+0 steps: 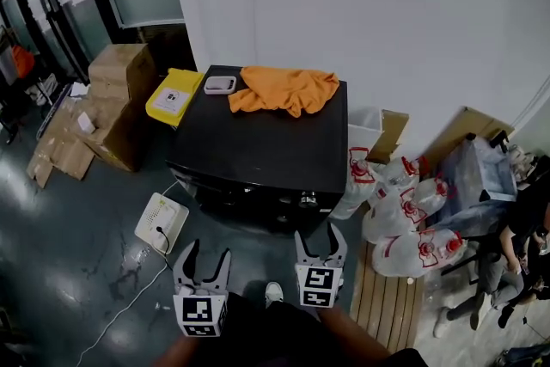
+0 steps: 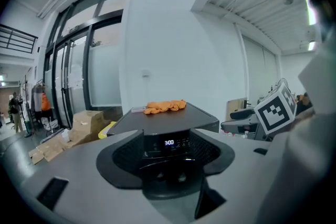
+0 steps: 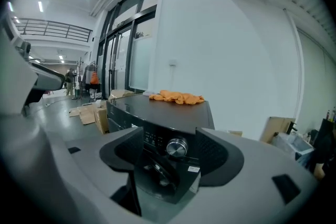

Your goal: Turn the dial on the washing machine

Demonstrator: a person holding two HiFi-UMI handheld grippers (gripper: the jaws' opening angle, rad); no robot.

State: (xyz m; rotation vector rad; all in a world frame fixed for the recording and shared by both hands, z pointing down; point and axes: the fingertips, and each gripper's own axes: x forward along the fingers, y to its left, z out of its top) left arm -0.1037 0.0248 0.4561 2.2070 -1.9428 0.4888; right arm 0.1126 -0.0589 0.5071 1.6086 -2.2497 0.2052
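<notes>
1. Your left gripper (image 1: 204, 258) and right gripper (image 1: 320, 240) are both spread wide, holding nothing.
2. The dial (image 3: 177, 148) sits on the washing machine (image 1: 258, 152) front panel, lined up between your right jaws but clear of them. By the look of it, the whole turn is left to do.
3. An orange cloth (image 1: 288, 88) lies on the lid's far edge.

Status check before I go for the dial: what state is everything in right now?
left gripper: open, empty.
right gripper: open, dial framed between its jaws, not gripped.
dial: untouched.
washing machine: on, display lit, reads 3:00.
orange cloth: crumpled on the washing machine's top.
</notes>
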